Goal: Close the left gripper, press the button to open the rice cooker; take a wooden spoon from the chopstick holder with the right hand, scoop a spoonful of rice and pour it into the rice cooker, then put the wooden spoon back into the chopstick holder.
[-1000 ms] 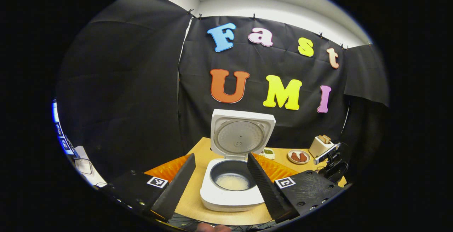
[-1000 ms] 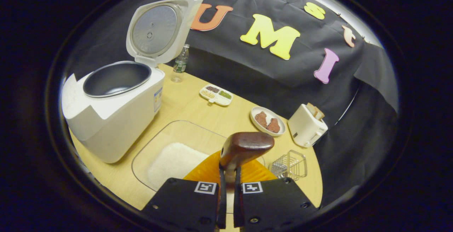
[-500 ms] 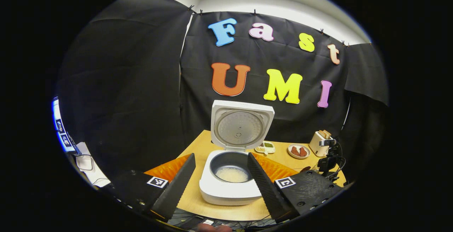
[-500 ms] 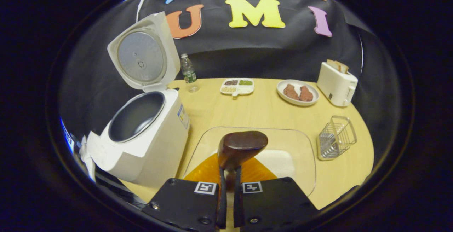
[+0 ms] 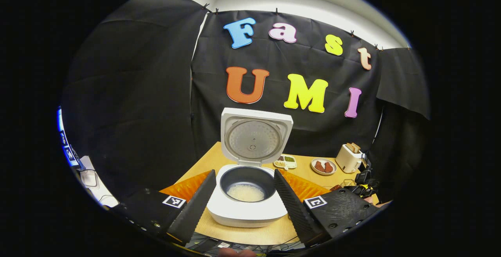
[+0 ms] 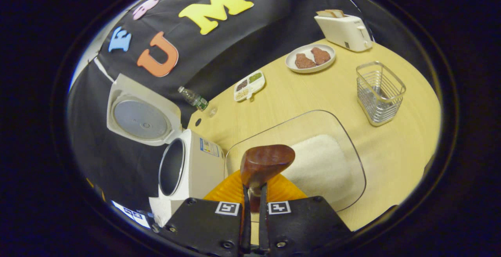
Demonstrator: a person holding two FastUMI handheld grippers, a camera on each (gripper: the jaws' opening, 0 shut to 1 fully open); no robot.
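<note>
Pale wooden counter (image 6: 395,147) carries the white rice cooker (image 5: 246,210), lid up, rice inside; right gripper (image 6: 252,225) fingers clamp the dark wooden spoon (image 6: 267,163), unreturned to the wire chopstick holder (image 6: 379,92); left gripper (image 5: 244,204) fingers spread, empty.

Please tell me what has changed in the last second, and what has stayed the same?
The right hand-held gripper has swung away from the rice cooker and rolled, so the table looks tilted; the wire chopstick holder now sits farther up in its view. It keeps the wooden spoon clamped. The left hand-held gripper stays open, drifting only slightly. The cooker lid stays up, rice in the pot.
</note>
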